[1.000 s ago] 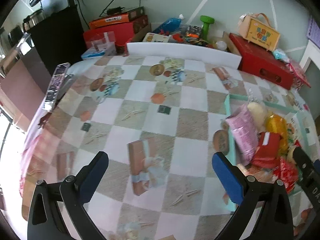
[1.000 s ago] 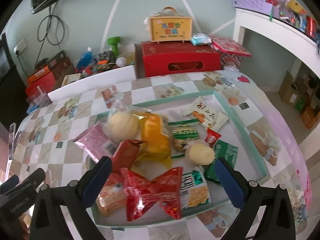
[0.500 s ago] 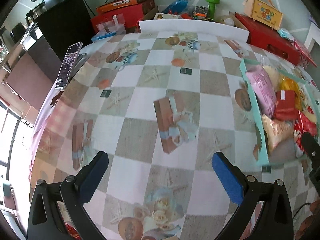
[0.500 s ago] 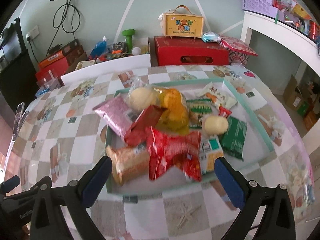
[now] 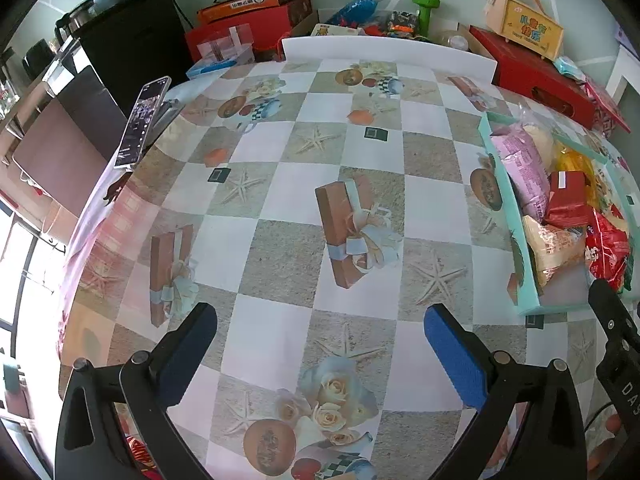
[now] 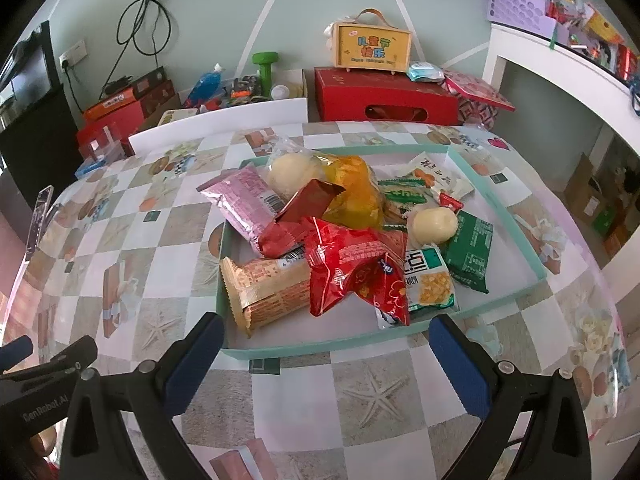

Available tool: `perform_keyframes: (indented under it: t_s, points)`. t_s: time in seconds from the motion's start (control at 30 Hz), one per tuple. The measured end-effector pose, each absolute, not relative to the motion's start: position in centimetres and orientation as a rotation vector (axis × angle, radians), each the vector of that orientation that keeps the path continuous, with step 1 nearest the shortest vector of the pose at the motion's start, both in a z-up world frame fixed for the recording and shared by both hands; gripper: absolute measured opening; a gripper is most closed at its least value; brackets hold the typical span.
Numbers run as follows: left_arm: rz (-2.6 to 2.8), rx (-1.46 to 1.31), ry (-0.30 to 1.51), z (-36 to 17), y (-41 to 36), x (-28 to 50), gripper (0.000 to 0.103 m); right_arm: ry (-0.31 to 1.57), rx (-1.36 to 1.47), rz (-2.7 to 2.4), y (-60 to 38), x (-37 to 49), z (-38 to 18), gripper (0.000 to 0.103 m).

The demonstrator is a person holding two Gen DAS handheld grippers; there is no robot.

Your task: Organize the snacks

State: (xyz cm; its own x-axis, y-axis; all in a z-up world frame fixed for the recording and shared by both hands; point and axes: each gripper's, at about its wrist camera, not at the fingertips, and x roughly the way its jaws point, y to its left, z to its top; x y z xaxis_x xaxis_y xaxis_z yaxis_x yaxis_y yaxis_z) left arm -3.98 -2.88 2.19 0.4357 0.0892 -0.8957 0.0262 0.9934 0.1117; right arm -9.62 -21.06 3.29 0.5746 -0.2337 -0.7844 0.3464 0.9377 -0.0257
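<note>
I have drawn both my left gripper [image 5: 320,336] and right gripper [image 6: 326,346] back toward the near edge, jaws spread and empty, while the snacks [image 6: 344,236] lie heaped in the teal tray [image 6: 320,346], so sorting looks either finished or pending.

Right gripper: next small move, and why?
Hard to call. The right gripper hangs open and empty at the near rim of the teal tray, where the snacks lie piled; the red crinkled bag is on top. That fits sorting about to start or just ended. If packets are to come out, probably ease forward over that bag.
</note>
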Motion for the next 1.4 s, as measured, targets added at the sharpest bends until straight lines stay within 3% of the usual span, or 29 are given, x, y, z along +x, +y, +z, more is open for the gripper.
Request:
perform_keyframes:
  t_s: [1.4]
  points:
    - [0.035,0.071,1.185,0.9,-2.1,-2.9,0.103,0.929,0.103,-0.322,-20.4,-8.9,2.8,0.103]
